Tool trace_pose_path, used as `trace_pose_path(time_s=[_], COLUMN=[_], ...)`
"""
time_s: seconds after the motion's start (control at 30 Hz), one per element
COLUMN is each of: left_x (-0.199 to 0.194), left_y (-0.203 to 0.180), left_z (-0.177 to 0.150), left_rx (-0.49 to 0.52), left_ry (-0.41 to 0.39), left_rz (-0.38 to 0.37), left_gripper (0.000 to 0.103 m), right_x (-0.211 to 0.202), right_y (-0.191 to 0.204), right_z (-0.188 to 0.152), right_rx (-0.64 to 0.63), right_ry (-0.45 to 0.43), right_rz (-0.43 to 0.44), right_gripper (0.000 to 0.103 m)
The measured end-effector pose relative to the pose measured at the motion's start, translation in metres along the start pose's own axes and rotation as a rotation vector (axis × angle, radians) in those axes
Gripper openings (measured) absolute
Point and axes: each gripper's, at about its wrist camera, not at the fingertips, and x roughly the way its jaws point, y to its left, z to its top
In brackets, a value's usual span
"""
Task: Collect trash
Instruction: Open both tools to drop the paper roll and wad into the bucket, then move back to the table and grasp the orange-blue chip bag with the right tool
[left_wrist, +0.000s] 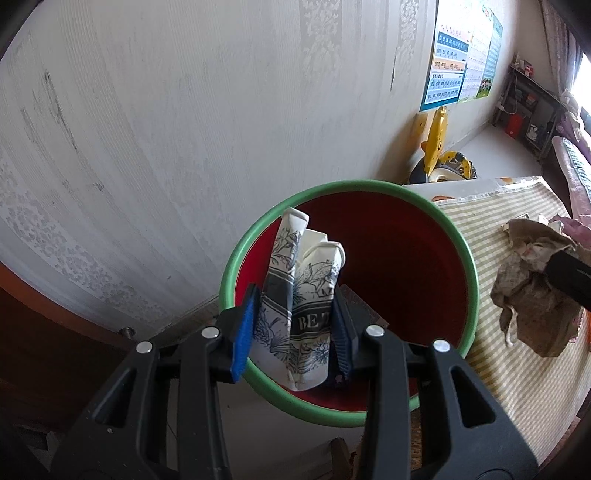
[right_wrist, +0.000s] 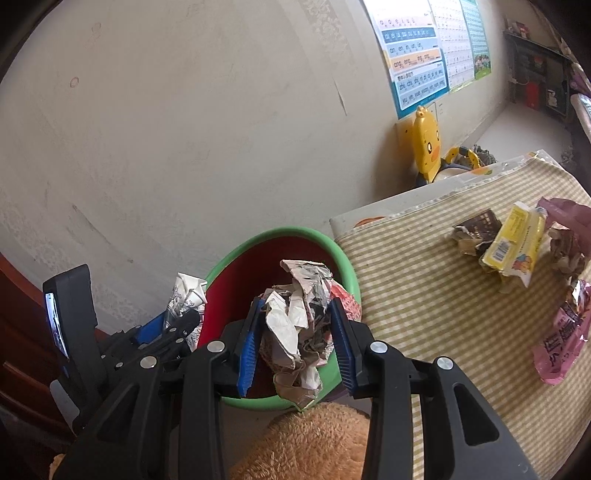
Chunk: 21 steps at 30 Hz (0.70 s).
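Left gripper (left_wrist: 291, 328) fingers pinch a crushed paper cup (left_wrist: 303, 295) over the bin (left_wrist: 458, 236); right gripper (right_wrist: 295, 343) fingers pinch crumpled paper (right_wrist: 295, 325) above it. Wrappers (right_wrist: 513, 243) near the tabletop's (right_wrist: 406, 295) far edge remain uncollected.

Both wrist views are looking steeply down, close over the green-rimmed bin (left_wrist: 469, 266) (right_wrist: 347, 269) beside the wall; both are sharing the striped desk (left_wrist: 517, 369) (right_wrist: 424, 295) at right

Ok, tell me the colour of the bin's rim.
Green, on the bin; red inside. Clearest in the left wrist view.
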Motion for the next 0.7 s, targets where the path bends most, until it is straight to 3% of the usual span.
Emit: trace_pose_path(time_s=[0.2, 0.23, 0.27, 0.3, 0.33, 0.53, 0.7], left_x=[0.006, 0.006, 0.007, 0.006, 0.006, 0.002, -0.007], left_y=[0.002, 0.001, 0.001, 0.001, 0.001, -0.007, -0.023], left_z=[0.000, 0.000, 0.000, 0.000, 0.000, -0.002, -0.002], left_rx=[-0.010, -0.008, -0.008, -0.011, -0.012, 0.015, 0.053], left_ry=[0.014, 0.018, 0.018, 0.011, 0.009, 0.013, 0.000], left_rz=[0.001, -0.001, -0.002, -0.006, -0.007, -0.016, -0.037], left_gripper=[0.040, 0.046, 0.061, 0.064, 0.064, 0.067, 0.067], right_x=[0.006, 0.008, 0.008, 0.009, 0.008, -0.002, -0.024], right_y=[0.002, 0.003, 0.003, 0.003, 0.003, -0.006, -0.039], right_z=[0.004, 0.006, 0.006, 0.008, 0.008, 0.001, -0.011], right_rx=[-0.005, -0.003, 0.000, 0.008, 0.012, 0.043, 0.096], right_ry=[0.001, 0.003, 0.008, 0.006, -0.003, -0.008, -0.036], right_rz=[0.007, 0.015, 0.022, 0.027, 0.029, 0.035, -0.037], right_gripper=[0.037, 0.044, 0.051, 0.065, 0.068, 0.068, 0.069])
